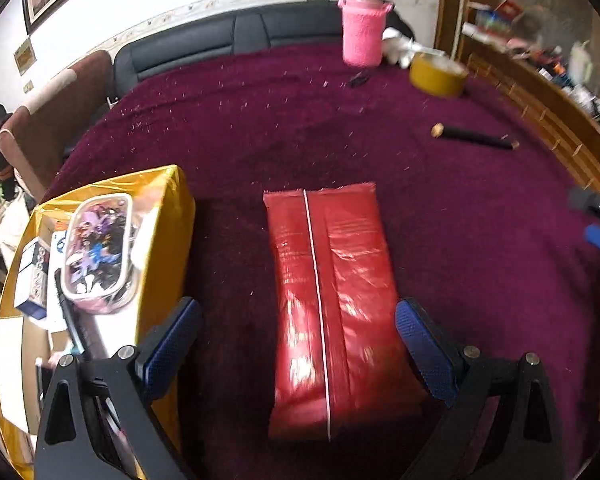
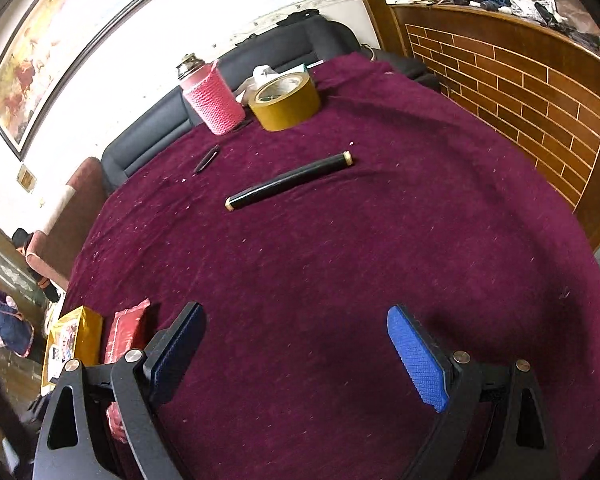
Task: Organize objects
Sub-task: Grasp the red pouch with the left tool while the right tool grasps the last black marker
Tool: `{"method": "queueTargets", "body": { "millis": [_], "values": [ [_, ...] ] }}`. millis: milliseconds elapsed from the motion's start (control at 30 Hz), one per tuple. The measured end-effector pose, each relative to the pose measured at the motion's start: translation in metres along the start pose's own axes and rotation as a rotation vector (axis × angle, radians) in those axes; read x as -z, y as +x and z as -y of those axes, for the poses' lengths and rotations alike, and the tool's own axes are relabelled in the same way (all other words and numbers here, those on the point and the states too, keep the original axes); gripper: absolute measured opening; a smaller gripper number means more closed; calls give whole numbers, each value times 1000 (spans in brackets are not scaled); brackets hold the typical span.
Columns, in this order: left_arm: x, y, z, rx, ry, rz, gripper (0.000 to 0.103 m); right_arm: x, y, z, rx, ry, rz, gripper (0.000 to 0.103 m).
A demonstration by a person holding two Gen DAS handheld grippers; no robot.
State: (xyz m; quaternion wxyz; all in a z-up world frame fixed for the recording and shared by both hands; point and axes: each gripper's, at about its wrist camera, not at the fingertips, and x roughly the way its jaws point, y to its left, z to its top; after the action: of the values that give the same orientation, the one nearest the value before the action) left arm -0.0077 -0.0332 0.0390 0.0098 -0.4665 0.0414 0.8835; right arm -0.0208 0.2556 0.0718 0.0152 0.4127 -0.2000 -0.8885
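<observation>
A red foil packet (image 1: 328, 304) lies lengthwise on the maroon tablecloth (image 1: 260, 128), between the fingers of my open left gripper (image 1: 298, 344), which do not touch it. To its left stands a yellow box (image 1: 164, 216) holding a patterned pencil case (image 1: 96, 252) and small cartons. My right gripper (image 2: 296, 352) is open and empty above bare cloth (image 2: 340, 264). A black tube with gold ends (image 2: 290, 180) lies ahead of it. The red packet (image 2: 126, 330) and yellow box (image 2: 82, 332) show at its left.
A pink-sleeved bottle (image 1: 362, 30) and a roll of tan tape (image 1: 438, 74) stand at the table's far side, with a small dark pen (image 2: 207, 158) nearby. A dark sofa (image 1: 220, 40) lies behind the table. A brick-patterned wooden counter (image 2: 520, 80) stands to the right.
</observation>
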Motion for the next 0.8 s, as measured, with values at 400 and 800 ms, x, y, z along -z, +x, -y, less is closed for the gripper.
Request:
{"method": "queueTargets", "body": {
  "millis": [400,800],
  "values": [
    [4,18,6,119,14,-43,61,-80,76,-55,168,-485,-6,95],
    [6,13,-4,233,-48,-79,66,-106,159,-53,77,-552,-229,62]
  ]
}}
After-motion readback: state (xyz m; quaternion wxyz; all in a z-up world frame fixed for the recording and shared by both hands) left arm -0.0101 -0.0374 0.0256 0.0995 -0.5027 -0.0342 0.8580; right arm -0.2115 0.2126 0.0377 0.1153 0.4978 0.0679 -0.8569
